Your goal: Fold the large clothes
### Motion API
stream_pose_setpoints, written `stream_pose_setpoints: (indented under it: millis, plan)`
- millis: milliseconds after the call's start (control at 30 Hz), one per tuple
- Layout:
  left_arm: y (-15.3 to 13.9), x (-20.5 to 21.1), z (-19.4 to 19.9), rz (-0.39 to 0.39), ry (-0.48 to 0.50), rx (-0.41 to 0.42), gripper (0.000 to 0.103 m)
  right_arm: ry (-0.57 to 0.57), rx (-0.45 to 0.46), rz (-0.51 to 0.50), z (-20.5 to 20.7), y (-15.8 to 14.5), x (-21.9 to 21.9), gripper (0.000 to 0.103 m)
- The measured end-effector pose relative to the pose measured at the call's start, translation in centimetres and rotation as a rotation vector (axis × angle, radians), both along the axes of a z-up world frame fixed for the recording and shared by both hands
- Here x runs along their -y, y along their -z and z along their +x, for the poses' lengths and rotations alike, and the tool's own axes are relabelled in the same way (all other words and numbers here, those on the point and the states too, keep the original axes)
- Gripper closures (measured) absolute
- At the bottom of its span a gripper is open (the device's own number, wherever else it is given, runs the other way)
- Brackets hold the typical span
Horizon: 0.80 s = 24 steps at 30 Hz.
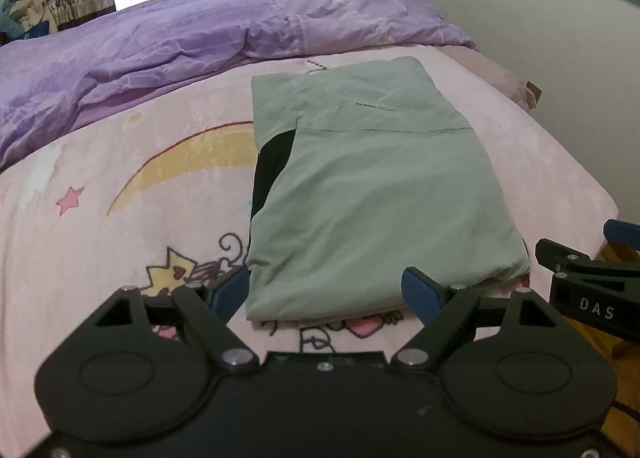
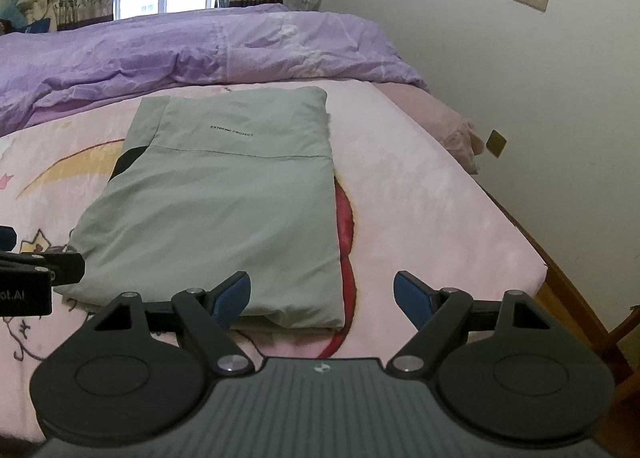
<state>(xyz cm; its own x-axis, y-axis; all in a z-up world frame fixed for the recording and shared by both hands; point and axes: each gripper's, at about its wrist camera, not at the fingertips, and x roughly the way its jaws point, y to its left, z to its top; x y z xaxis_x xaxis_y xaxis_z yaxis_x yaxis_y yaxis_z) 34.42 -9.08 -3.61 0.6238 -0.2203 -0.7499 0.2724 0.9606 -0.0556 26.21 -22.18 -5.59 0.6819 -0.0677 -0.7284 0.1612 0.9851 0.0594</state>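
The folded grey-green garment (image 2: 224, 193) is carrying one small line of dark print, reading "EXTREME PROTECT", and this line is sitting just above the stitched seam that is crossing the garment. In the left wrist view the same print on the garment (image 1: 376, 177) is appearing too blurred to read fully. The right gripper (image 1: 592, 290), showing to the right of the garment in the left wrist view, is bearing white letters "DAS" on its black body. The left gripper (image 2: 28, 282), showing to the left of the garment in the right wrist view, is bearing a cut-off white marking that is ending in "ot.AI".
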Motion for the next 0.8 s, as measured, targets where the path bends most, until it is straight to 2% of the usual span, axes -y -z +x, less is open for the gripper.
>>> stream_pose_setpoints:
  millis: [800]
  plan:
    - [0.03,-0.21,-0.39,0.000,-0.013,0.009,0.018,-0.011,-0.003,-0.005,-0.15,0.28,-0.52,0.008]
